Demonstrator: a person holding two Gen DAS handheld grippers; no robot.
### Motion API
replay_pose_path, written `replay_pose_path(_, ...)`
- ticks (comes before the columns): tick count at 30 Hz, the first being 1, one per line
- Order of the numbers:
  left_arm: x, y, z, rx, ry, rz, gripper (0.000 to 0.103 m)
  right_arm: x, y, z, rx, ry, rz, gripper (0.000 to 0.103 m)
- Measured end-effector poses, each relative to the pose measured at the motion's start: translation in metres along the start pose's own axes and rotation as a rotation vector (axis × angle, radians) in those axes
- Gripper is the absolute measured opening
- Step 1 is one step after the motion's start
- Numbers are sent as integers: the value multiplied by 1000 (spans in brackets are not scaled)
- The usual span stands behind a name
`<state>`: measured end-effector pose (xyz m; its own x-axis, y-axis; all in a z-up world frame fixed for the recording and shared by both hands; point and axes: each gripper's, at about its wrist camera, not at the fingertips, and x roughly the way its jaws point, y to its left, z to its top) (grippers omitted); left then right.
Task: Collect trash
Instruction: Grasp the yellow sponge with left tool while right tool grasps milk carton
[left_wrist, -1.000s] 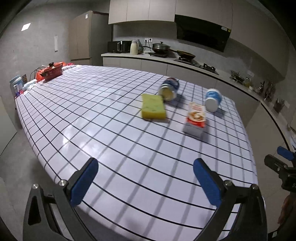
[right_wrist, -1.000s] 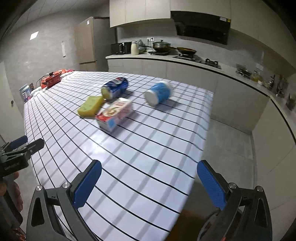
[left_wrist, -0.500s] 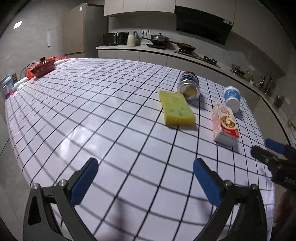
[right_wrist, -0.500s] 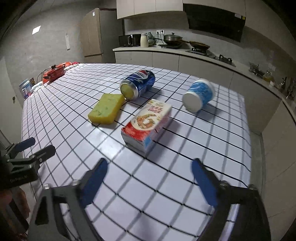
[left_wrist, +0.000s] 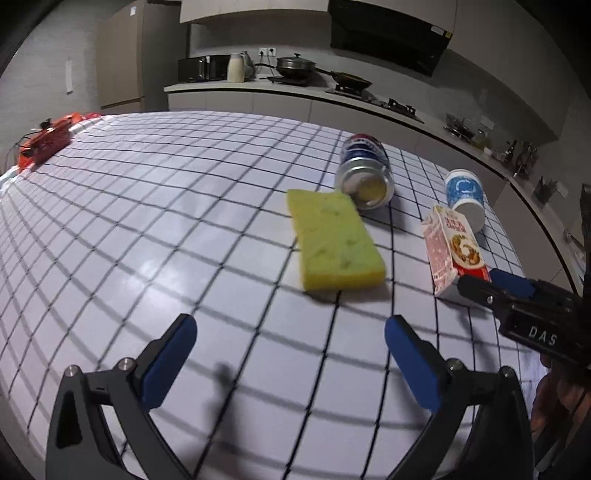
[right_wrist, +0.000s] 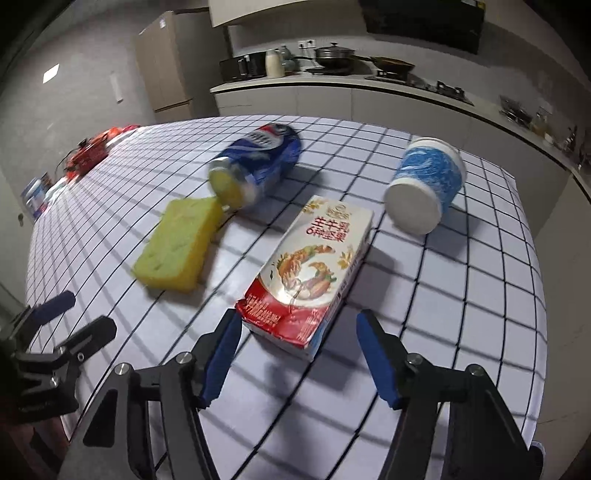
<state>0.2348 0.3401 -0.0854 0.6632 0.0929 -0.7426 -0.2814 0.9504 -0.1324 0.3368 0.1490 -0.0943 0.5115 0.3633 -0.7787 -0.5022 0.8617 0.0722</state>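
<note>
Right wrist view: milk carton (right_wrist: 309, 275) lies flat on checked table (right_wrist: 461, 332), beside yellow sponge (right_wrist: 177, 247).
Right gripper (right_wrist: 293, 354): wide open, empty, straddling carton's near end.
Left gripper (left_wrist: 290, 358): wide open, empty.
Handling: probably light, crushable; grip across the long sides.

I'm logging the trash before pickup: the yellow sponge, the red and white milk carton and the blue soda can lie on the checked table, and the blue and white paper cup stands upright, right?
Not quite. The blue and white paper cup lies on its side, its white base facing the right wrist camera. The yellow sponge, the red and white milk carton and the blue soda can do lie on the checked table.
</note>
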Motion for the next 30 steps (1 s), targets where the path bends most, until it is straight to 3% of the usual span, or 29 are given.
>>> replay_pose_path(6,33,-22,24,21,44,-35,94,12,-22,21,56,-2,20,66)
replay_pose_path(11,56,-26,37,32,72,-8,90,33,-20,37,71,21,47,67)
replay_pose_path(14,58,-22,40,39,71,5,88,42,-20,43,94,30,50,67)
replay_pose_path(22,49,-7,38,49,55,14,63,57,-19,56,126,47,30,67)
replay_pose_path(25,44,-5,36,44,46,-2,57,53,-13,55,82,40,28,54)
replay_pose_path(30,29,-4,27,45,16,-1,54,34,-1,43,9,18,25,53)
